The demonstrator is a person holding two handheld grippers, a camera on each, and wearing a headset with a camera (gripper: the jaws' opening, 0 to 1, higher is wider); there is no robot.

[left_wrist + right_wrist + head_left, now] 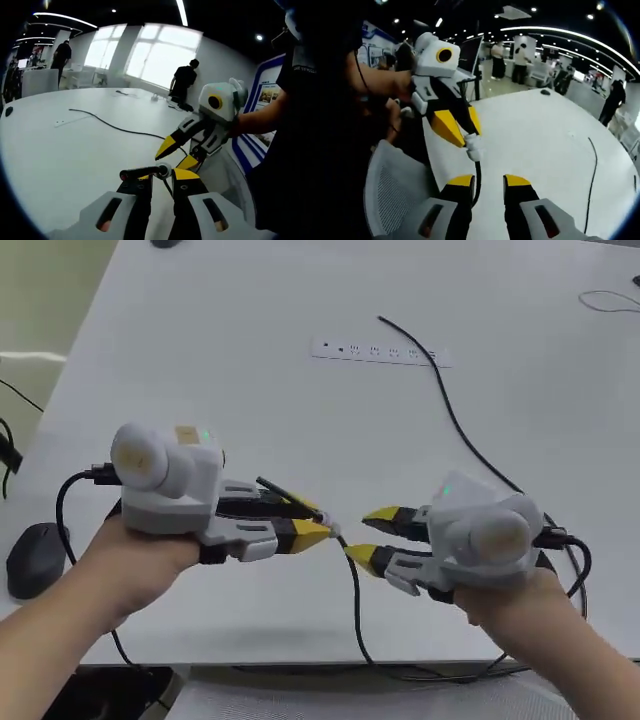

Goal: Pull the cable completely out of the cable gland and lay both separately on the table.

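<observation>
Your left claw [325,520] is clamped on the small white plastic cable gland [163,170], just over the near edge of the white surface [250,380]. Your right claw [357,534] is spread apart, with the thin black cable [477,182] hanging from the gland between its jaws. A white power strip [380,352] lies farther back.

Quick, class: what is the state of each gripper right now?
Left gripper: shut on the cable gland.
Right gripper: open, fingers either side of the cable, not gripping it.
</observation>
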